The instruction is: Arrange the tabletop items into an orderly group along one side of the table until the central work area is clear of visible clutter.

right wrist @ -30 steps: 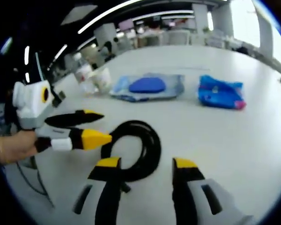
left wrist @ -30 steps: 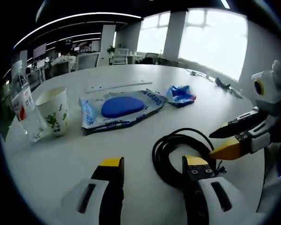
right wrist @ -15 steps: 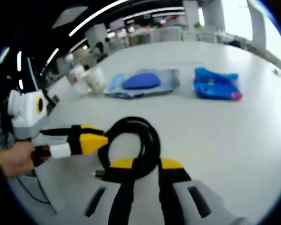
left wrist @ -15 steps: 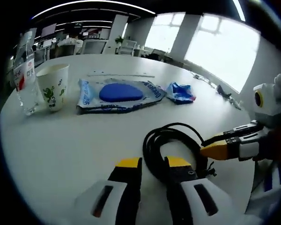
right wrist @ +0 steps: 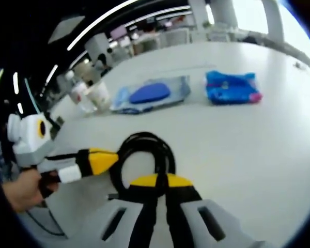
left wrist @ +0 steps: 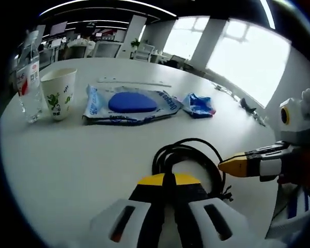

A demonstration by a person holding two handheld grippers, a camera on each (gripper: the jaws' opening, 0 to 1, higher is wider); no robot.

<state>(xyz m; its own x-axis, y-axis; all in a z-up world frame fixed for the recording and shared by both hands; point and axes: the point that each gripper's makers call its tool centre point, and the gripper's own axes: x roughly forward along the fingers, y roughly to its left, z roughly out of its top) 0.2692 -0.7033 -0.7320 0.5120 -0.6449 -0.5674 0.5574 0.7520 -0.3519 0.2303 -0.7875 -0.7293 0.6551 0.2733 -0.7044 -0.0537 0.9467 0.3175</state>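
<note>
Left gripper view: your left gripper (left wrist: 169,179) and right gripper (right wrist: 162,180) both pinch the coiled black rubber cable (left wrist: 188,155), a shiny loop on the white table (left wrist: 67,155).

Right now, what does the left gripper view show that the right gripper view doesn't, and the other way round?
Left gripper view: a long white strip beyond the wipes pack, and bright windows. Right gripper view: a person's hand holding the left hand-held gripper. Shared: the black cable coil, with the left and the right hand-held gripper both shut on it, plus the water bottle, paper cup, wipes pack and blue packet.
</note>
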